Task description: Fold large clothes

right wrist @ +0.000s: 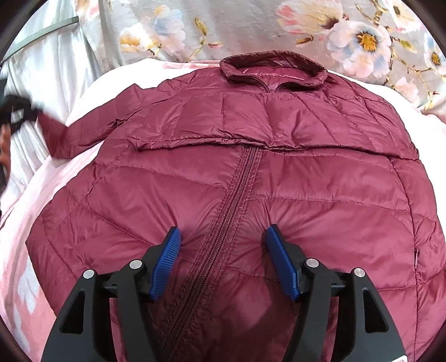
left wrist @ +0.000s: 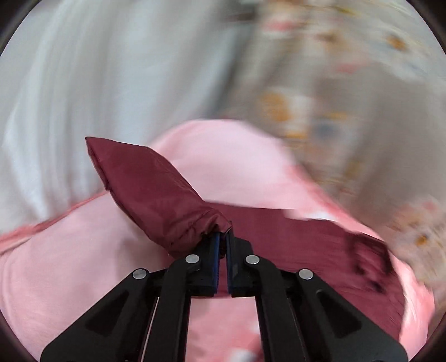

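Observation:
A maroon quilted jacket (right wrist: pixel 251 172) lies front up on a pink cover (right wrist: pixel 55 181), zipper closed, collar at the far end. One sleeve is folded across its chest. My right gripper (right wrist: pixel 221 236) is open, its blue pads (right wrist: pixel 276 250) pressing the jacket on either side of the zipper near the hem. My left gripper (left wrist: pixel 222 236) is shut on the cuff of the other sleeve (left wrist: pixel 150 189) and holds it lifted off the pink cover (left wrist: pixel 69 250). That sleeve (right wrist: pixel 80 131) stretches out to the left in the right wrist view, where the left gripper (right wrist: pixel 16 111) is a dark blur.
A floral grey fabric (right wrist: pixel 251 25) lies beyond the collar. White pleated cloth (right wrist: pixel 53 69) hangs at the far left. The left wrist view is blurred by motion.

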